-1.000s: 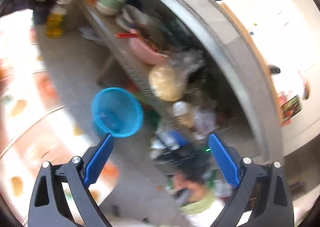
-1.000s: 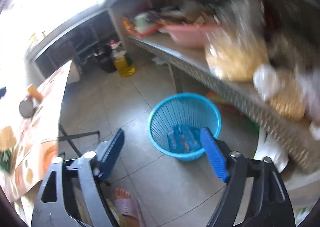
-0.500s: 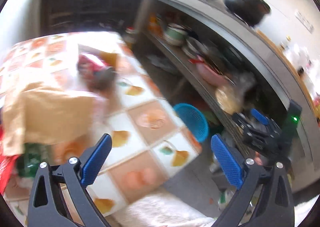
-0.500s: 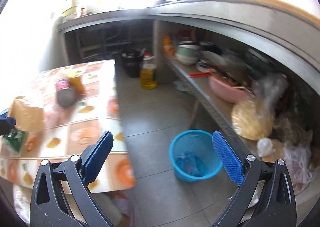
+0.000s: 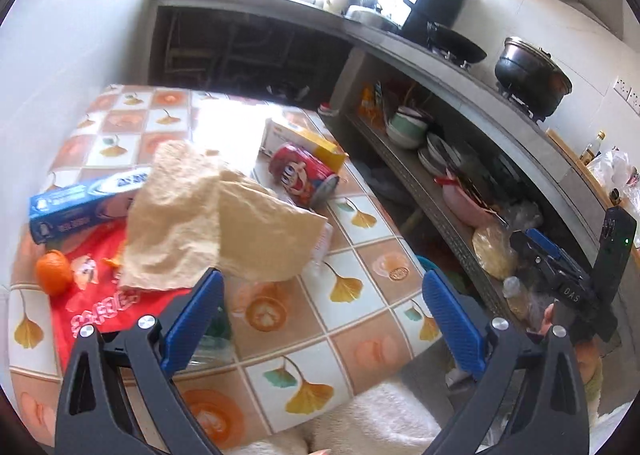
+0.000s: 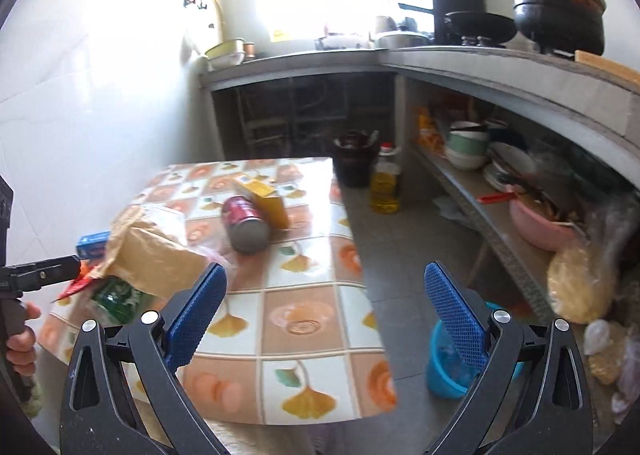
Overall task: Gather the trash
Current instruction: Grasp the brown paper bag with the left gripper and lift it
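Observation:
The tiled-pattern table [image 5: 352, 319] [image 6: 304, 295] holds trash: a crumpled brown paper bag [image 5: 216, 223] [image 6: 152, 255], a red can on its side [image 5: 304, 175] [image 6: 246, 219], a yellow-and-white box [image 5: 304, 139] [image 6: 262, 197], a blue box [image 5: 84, 203] [image 6: 93, 245], a red wrapper [image 5: 104, 295] and a green bottle [image 6: 116, 297]. A blue waste basket [image 6: 444, 367] stands on the floor right of the table. My left gripper [image 5: 320, 319] is open and empty above the table's near part. My right gripper [image 6: 326, 309] is open and empty above the table's right edge.
An orange fruit [image 5: 54, 271] lies at the table's left. A grey counter with pots [image 5: 532, 75] [image 6: 556, 11] runs along the right, with a cluttered shelf [image 5: 440, 191] [image 6: 500, 191] under it. An oil bottle [image 6: 385, 183] stands on the floor.
Both grippers have swung away from the blue basket and the shelf and now face the table with the trash. Both stay open and empty.

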Action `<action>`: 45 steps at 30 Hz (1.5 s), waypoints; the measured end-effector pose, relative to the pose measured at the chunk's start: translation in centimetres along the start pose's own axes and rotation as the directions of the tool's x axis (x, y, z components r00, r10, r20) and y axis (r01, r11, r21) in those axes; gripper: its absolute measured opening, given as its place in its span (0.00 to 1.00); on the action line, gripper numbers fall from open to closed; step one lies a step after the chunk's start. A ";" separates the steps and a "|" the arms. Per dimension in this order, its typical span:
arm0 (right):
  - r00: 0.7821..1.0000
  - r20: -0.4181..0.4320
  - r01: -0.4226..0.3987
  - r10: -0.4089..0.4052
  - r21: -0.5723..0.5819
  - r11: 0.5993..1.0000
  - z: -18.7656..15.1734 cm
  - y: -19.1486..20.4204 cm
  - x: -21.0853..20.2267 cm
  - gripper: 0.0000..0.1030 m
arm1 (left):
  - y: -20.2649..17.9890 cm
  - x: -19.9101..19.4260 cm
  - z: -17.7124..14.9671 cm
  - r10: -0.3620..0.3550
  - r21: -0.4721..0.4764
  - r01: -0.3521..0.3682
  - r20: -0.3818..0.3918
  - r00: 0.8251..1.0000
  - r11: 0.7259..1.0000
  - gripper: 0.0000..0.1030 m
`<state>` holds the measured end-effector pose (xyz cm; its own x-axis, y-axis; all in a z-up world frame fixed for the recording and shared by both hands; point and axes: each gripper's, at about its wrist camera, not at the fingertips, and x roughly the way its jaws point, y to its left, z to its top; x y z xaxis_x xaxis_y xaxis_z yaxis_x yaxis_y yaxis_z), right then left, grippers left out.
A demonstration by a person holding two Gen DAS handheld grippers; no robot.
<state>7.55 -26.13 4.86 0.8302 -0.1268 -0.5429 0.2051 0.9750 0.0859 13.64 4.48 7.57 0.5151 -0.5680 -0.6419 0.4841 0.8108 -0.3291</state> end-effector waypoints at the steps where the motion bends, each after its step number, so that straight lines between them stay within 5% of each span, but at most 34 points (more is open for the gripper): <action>1: 1.000 -0.010 -0.028 0.028 0.002 1.000 0.1 0.6 0.4 0.93 | 0.3 -0.3 -0.2 0.017 0.012 -0.017 0.018 1.000 1.000 0.94; 5: 0.986 -0.071 -0.151 0.152 0.021 0.988 0.5 2.2 2.1 0.93 | 0.7 -1.1 -0.8 0.072 0.054 -0.076 0.057 0.996 0.996 0.94; 11: 0.917 -0.178 -0.346 0.358 0.095 0.933 0.6 5.0 5.9 0.93 | 0.5 -1.1 -1.8 0.103 0.173 -0.124 0.123 0.987 0.977 0.94; 16: 0.871 -0.216 -0.425 0.441 0.116 0.898 0.4 7.3 7.4 0.93 | 2.2 -0.4 -0.4 0.121 0.127 -0.138 0.136 0.983 0.982 0.94; 21: 0.855 -0.251 -0.440 0.453 0.109 0.891 -0.4 8.3 8.6 0.93 | 3.7 3.9 3.2 0.161 0.142 -0.162 0.014 0.987 0.977 0.94; 26: 0.850 -0.269 -0.436 0.454 0.127 0.891 -0.7 7.5 9.5 0.93 | 3.3 10.0 4.0 0.281 0.299 -0.229 -0.141 0.949 0.926 0.94; 33: 0.850 -0.274 -0.413 0.449 0.180 0.893 -1.2 5.7 10.6 0.93 | 2.9 12.1 2.8 0.447 0.437 -0.358 -0.117 0.887 0.825 0.61; 39: 0.854 -0.260 -0.411 0.450 0.194 0.891 -1.1 4.8 10.5 0.93 | 3.4 10.5 3.0 0.443 0.397 -0.370 -0.110 0.890 0.840 0.38; 43: 0.858 -0.250 -0.411 0.449 0.191 0.892 -1.1 4.6 10.2 0.93 | 3.6 8.3 3.5 0.400 0.336 -0.350 -0.090 0.912 0.874 0.34; 45: 0.858 -0.246 -0.412 0.450 0.192 0.891 -1.2 4.4 10.0 0.93 | 3.8 7.1 3.7 0.378 0.305 -0.340 -0.074 0.923 0.890 0.23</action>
<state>16.14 -22.88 -1.16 0.6775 0.3750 -0.6327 -0.0597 0.8855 0.4609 21.79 2.94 4.34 0.6059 -0.2077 -0.7680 0.4716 0.8712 0.1365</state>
